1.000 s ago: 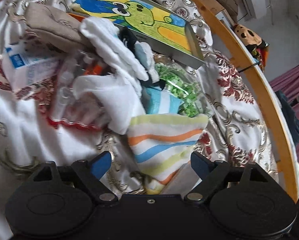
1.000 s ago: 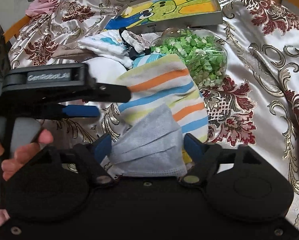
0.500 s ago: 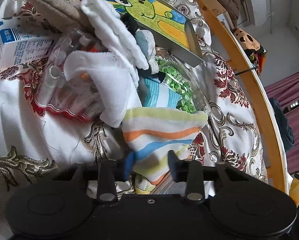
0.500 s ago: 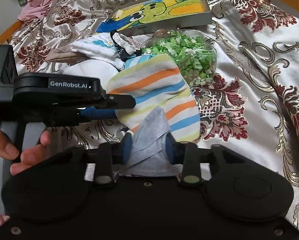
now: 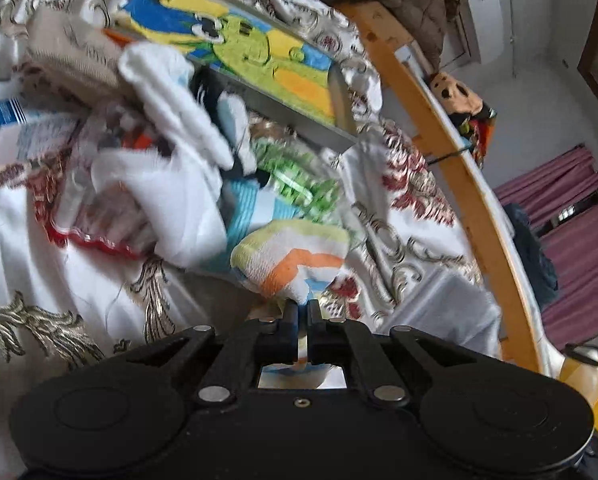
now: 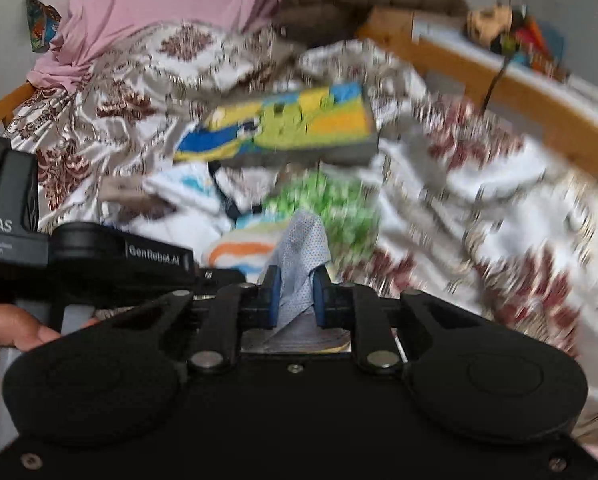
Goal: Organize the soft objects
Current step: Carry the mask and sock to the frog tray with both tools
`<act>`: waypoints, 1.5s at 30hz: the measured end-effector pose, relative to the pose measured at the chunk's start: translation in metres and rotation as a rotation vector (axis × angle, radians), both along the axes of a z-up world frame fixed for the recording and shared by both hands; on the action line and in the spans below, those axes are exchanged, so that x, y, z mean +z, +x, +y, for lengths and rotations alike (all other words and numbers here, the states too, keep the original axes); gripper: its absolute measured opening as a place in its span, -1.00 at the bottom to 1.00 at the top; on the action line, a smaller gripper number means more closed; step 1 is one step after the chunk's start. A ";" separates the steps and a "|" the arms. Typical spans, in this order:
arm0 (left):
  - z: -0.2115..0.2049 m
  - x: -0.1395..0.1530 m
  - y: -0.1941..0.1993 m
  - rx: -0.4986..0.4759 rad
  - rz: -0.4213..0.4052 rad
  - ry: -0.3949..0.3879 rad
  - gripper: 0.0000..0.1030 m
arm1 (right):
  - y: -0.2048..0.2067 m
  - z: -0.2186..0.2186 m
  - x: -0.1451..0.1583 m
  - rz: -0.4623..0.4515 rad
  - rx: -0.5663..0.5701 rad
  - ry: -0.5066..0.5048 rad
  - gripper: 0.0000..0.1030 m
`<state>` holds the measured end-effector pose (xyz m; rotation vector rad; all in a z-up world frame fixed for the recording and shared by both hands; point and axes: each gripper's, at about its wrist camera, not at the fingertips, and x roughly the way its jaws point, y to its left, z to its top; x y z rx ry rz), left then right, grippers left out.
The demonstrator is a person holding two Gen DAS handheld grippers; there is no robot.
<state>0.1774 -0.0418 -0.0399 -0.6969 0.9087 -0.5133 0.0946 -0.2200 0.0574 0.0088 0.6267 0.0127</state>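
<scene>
The left gripper [image 5: 302, 312] is pinching the striped cloth [image 5: 291, 258] in its jaws, just above the bed [image 5: 39, 264]. The right gripper [image 6: 295, 294] is squeezing the gray mask [image 6: 301, 264]. Behind, a clear bag [image 5: 299, 184] is holding green bits.

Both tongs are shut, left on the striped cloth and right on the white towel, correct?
Not quite. The left tongs are shut on the striped cloth, but the right tongs pinch the grey face mask, not a white towel. The right wrist view shows it.
</scene>
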 end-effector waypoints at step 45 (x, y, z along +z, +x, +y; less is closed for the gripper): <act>-0.069 0.125 0.238 0.296 -0.293 0.353 -0.96 | 0.280 -0.128 -0.035 -0.323 -0.070 0.508 -0.78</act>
